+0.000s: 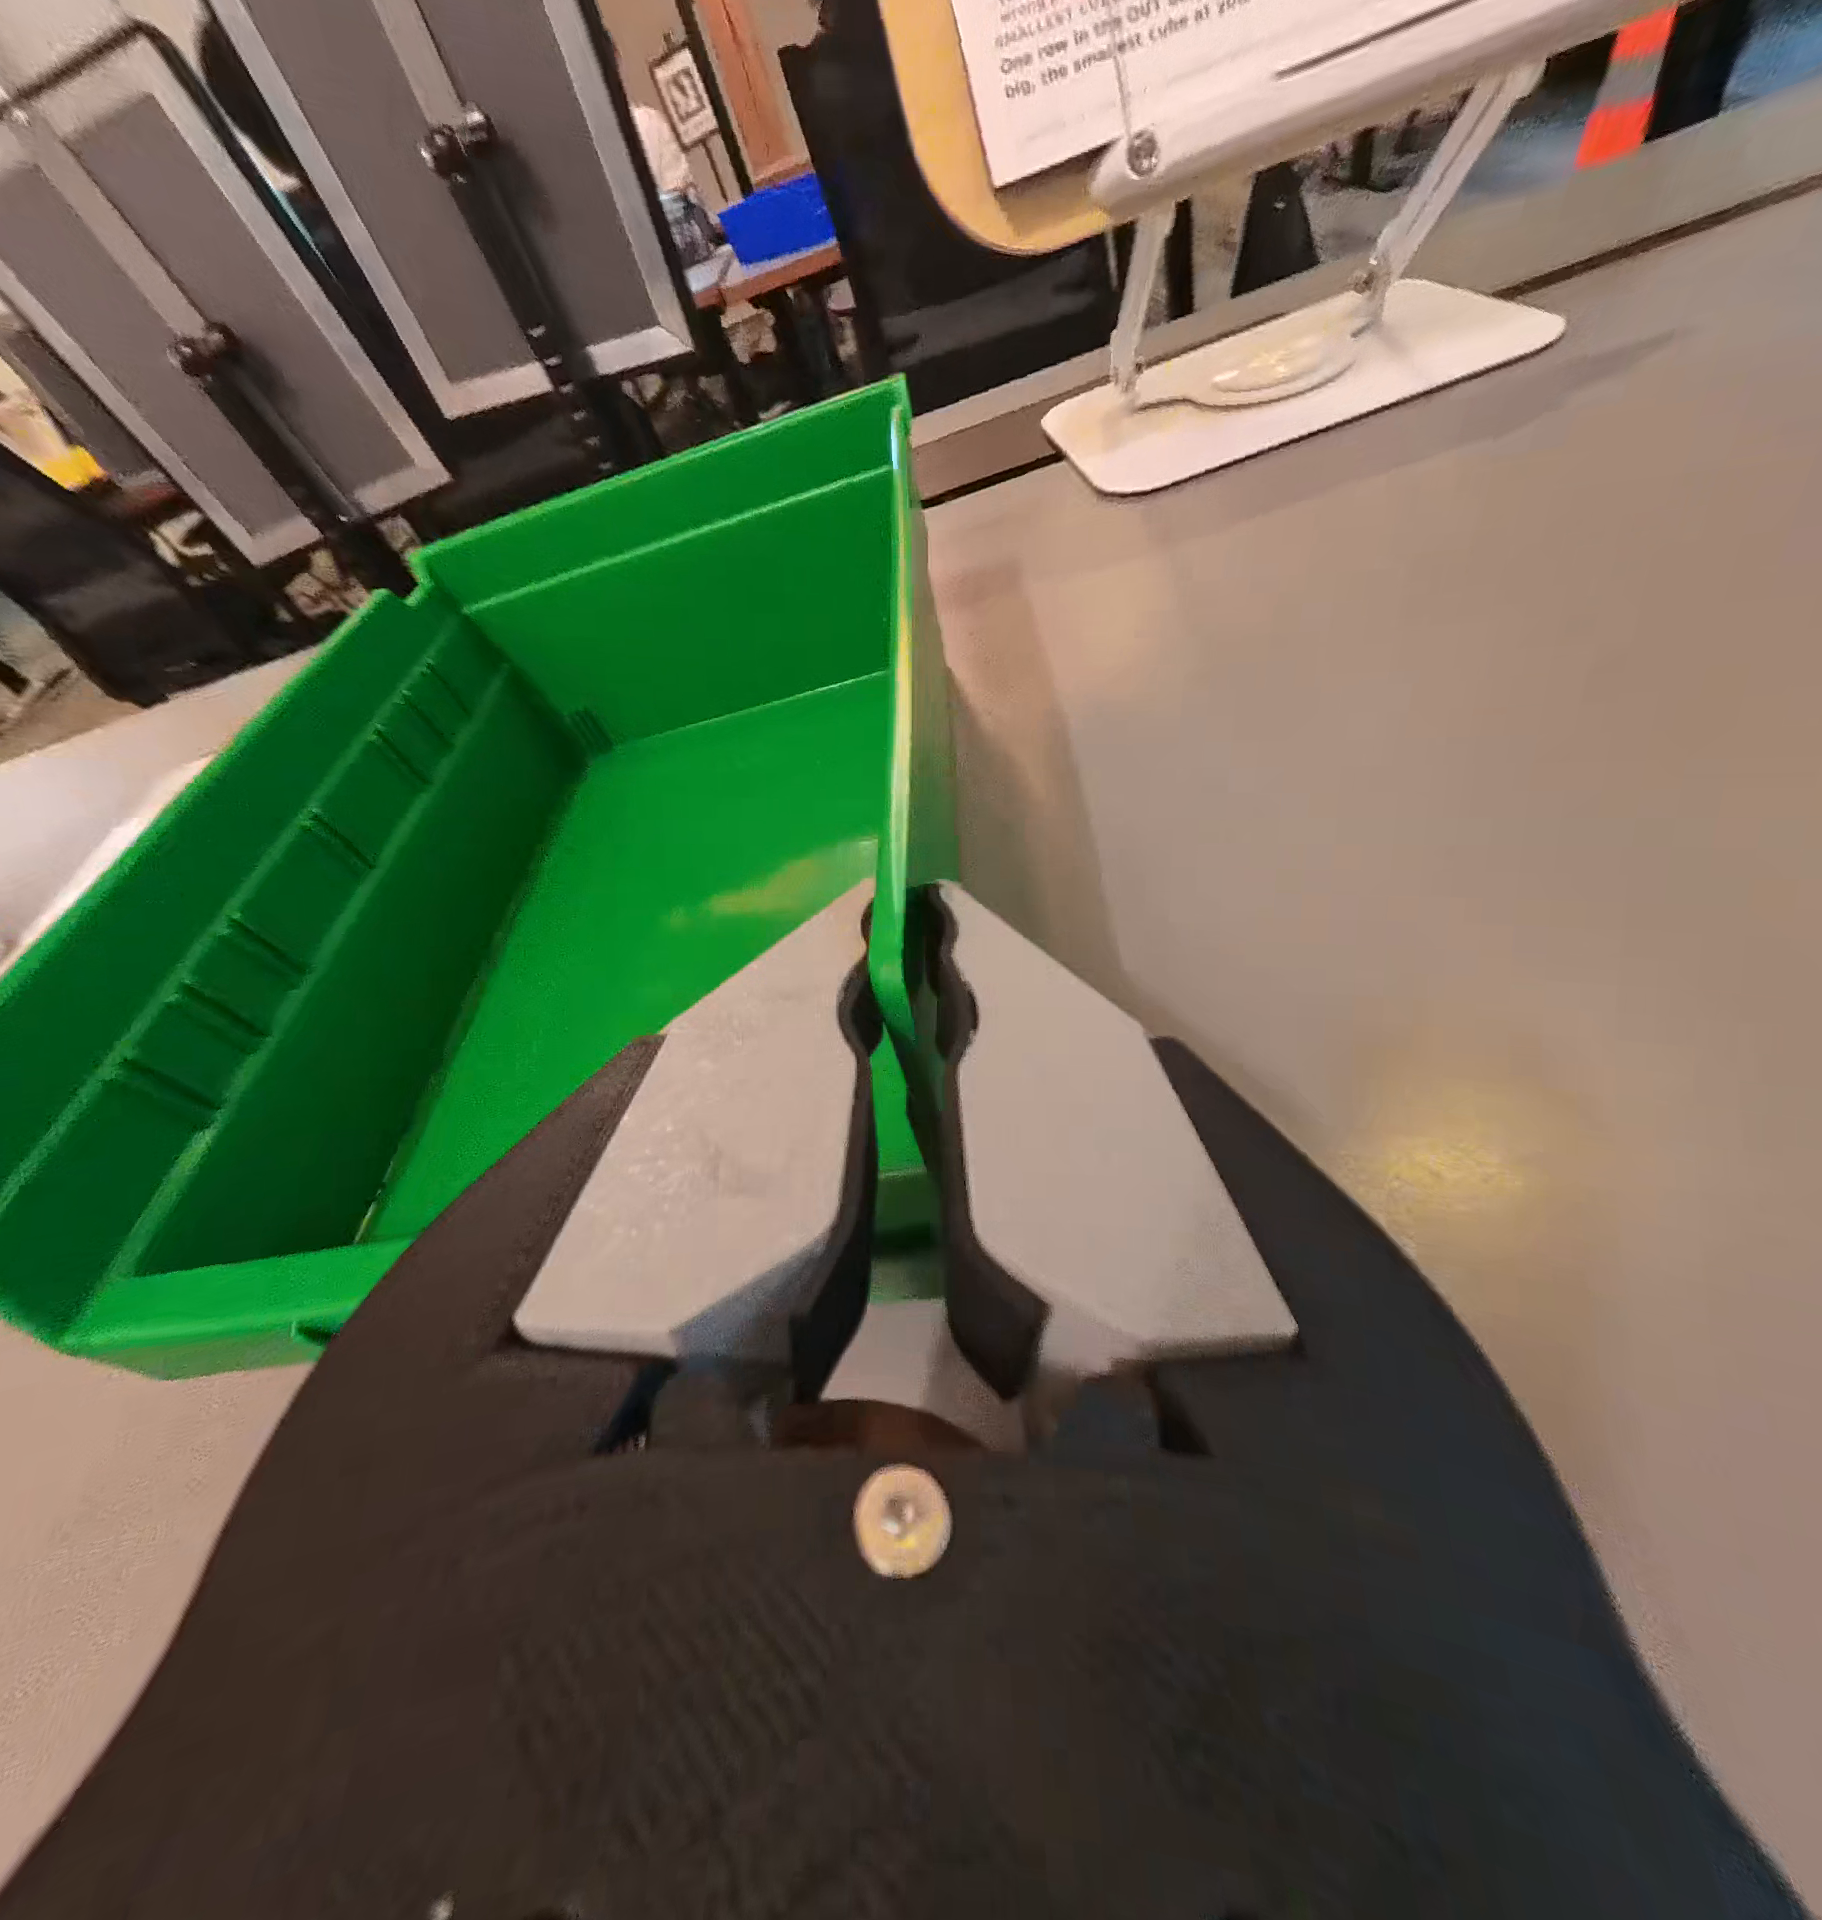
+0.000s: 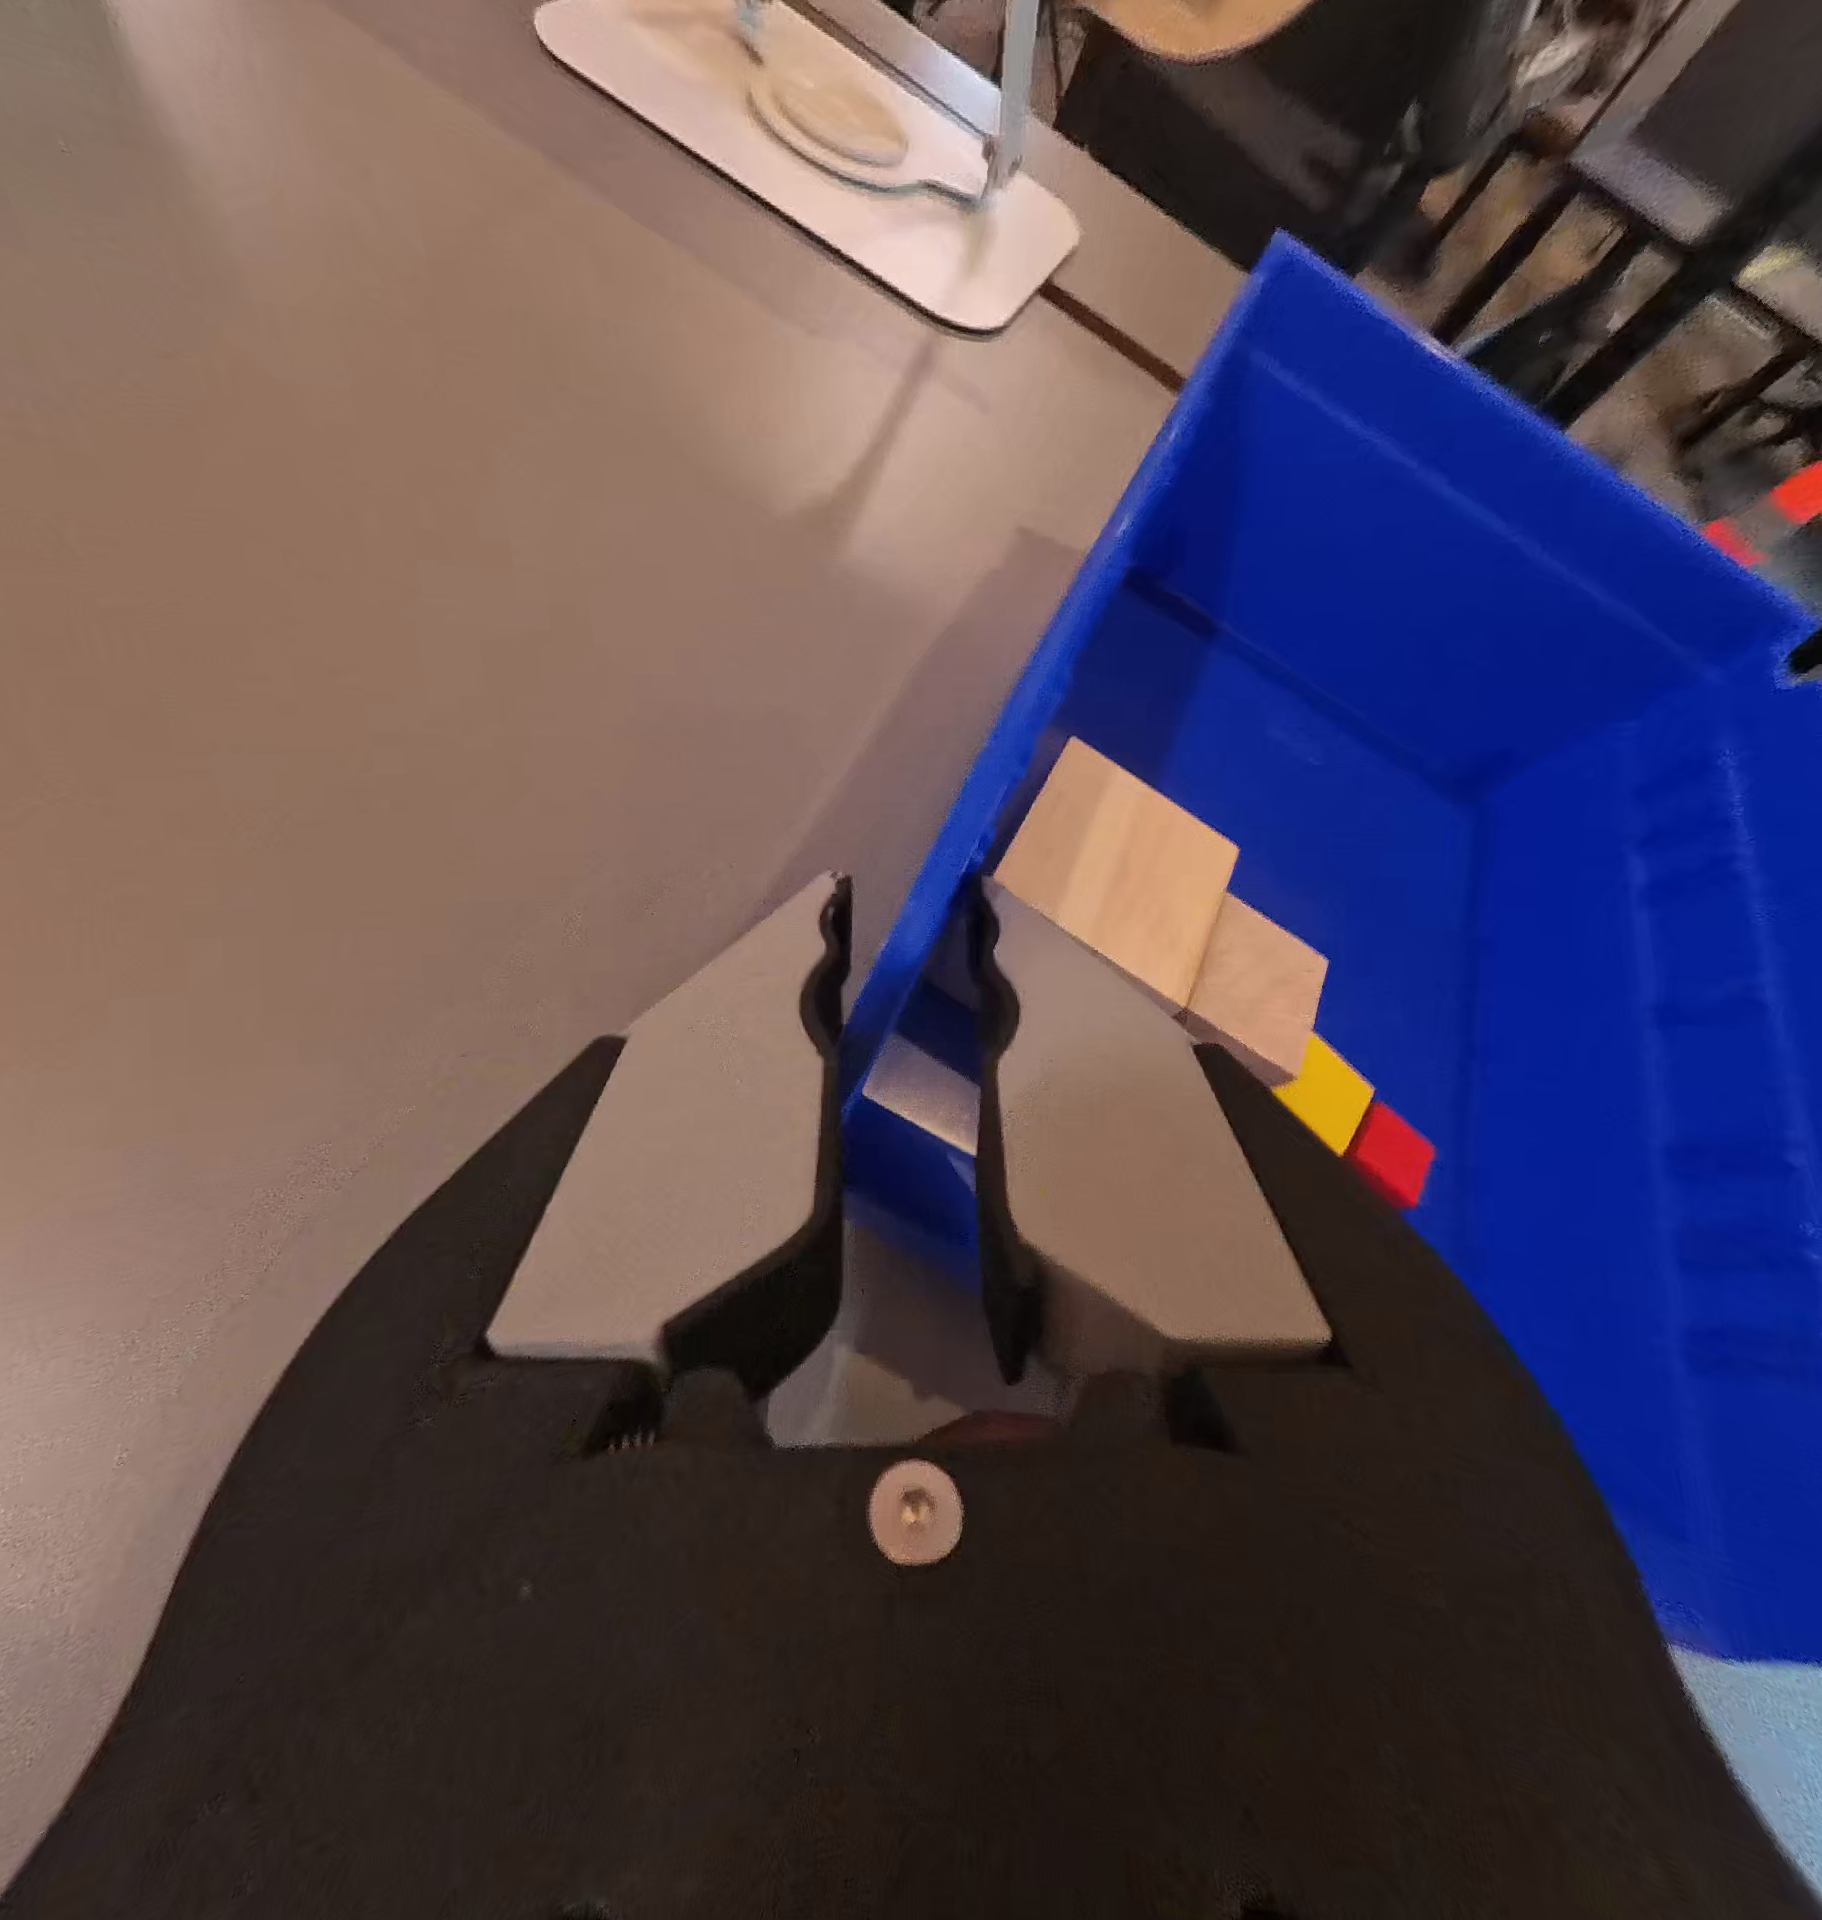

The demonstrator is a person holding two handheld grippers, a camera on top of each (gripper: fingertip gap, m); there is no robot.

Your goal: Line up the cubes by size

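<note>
In the left wrist view my left gripper [image 1: 899, 935] is shut on the right side wall of a green bin [image 1: 616, 644], with one pad inside and one outside. The bin's visible inside holds nothing. In the right wrist view my right gripper [image 2: 907, 914] straddles the left side wall of a blue bin [image 2: 1572, 935], and both pads touch the wall. Inside the blue bin a row runs from a large wooden cube [image 2: 1125, 883] through a smaller wooden cube [image 2: 1260, 987] and a yellow cube [image 2: 1328, 1091] to a red cube [image 2: 1395, 1153].
Both bins stand on a grey table [image 1: 1406, 831]. A white stand with a flat base [image 1: 1302, 384] and a sheet of paper stands at the table's far edge; it also shows in the right wrist view [image 2: 813, 156]. Chairs and furniture lie beyond the table.
</note>
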